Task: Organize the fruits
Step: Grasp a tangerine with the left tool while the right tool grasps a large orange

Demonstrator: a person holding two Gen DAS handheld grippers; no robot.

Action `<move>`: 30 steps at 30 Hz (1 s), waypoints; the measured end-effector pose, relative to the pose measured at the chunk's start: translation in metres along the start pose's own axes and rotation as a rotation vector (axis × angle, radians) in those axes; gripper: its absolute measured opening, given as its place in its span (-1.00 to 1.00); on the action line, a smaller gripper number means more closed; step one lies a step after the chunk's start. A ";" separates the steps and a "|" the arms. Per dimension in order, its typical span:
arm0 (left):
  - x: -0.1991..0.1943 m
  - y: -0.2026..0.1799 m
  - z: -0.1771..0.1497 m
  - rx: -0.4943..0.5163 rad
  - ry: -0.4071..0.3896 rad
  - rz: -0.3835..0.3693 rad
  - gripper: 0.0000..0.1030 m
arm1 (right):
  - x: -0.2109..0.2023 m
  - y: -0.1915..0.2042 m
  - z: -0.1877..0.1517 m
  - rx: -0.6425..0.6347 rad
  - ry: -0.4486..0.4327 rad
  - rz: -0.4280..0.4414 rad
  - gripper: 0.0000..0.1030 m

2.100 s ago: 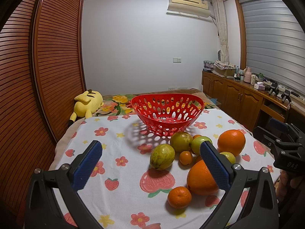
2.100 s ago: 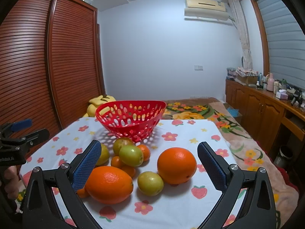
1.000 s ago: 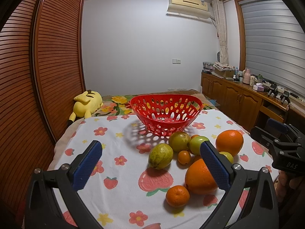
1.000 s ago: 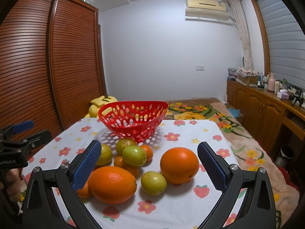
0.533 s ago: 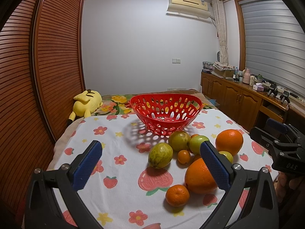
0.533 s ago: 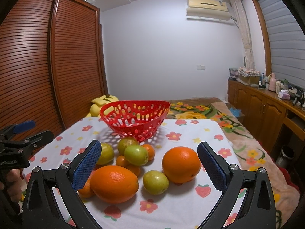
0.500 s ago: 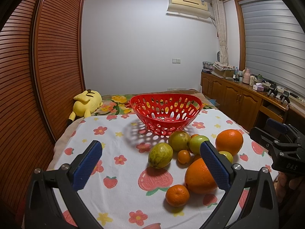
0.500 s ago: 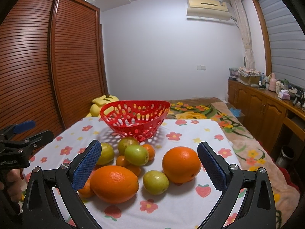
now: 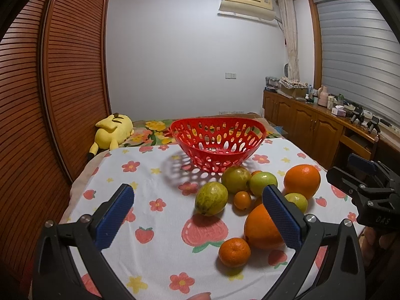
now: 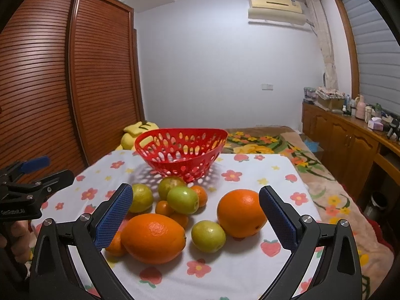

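Observation:
An empty red perforated basket (image 9: 217, 143) (image 10: 180, 151) stands at the far middle of the flowered tablecloth (image 9: 160, 220). In front of it lie loose fruits: two large oranges (image 10: 153, 237) (image 10: 240, 212), several green fruits (image 10: 208, 235) (image 9: 211, 198) and small tangerines (image 9: 234, 248). My left gripper (image 9: 197, 212) is open and empty, above the cloth to the left of the fruits. My right gripper (image 10: 192, 215) is open and empty, just above the near fruits. Each gripper shows in the other's view (image 9: 367, 190) (image 10: 25, 185).
A yellow plush toy (image 9: 113, 130) lies behind the table on the left. A brown slatted wardrobe (image 9: 50, 100) runs along the left. A wooden sideboard (image 9: 312, 130) with small items stands along the right wall. The cloth's right edge (image 10: 325, 200) drops to a flowered blanket.
Both grippers have drifted slightly; the right one has come a little nearer to the fruits. Both stay open, and no fruit has moved.

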State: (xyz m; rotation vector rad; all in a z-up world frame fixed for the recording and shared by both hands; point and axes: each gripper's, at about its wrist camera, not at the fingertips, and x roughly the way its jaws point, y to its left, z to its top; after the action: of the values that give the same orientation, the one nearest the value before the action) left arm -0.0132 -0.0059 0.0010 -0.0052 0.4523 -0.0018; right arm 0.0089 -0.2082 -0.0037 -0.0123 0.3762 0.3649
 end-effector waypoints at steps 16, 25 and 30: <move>0.037 0.013 -0.032 -0.010 0.142 -0.042 1.00 | 0.028 0.010 -0.022 -0.034 0.105 0.072 0.99; 0.055 0.011 -0.049 0.004 0.226 -0.111 0.98 | 0.039 0.012 -0.034 -0.038 0.156 0.103 0.99; 0.062 0.009 -0.055 0.001 0.277 -0.191 0.82 | 0.039 0.009 -0.036 -0.032 0.164 0.102 0.98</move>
State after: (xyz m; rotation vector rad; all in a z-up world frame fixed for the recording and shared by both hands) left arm 0.0183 0.0024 -0.0751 -0.0479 0.7272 -0.1923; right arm 0.0266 -0.1891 -0.0505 -0.0548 0.5342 0.4719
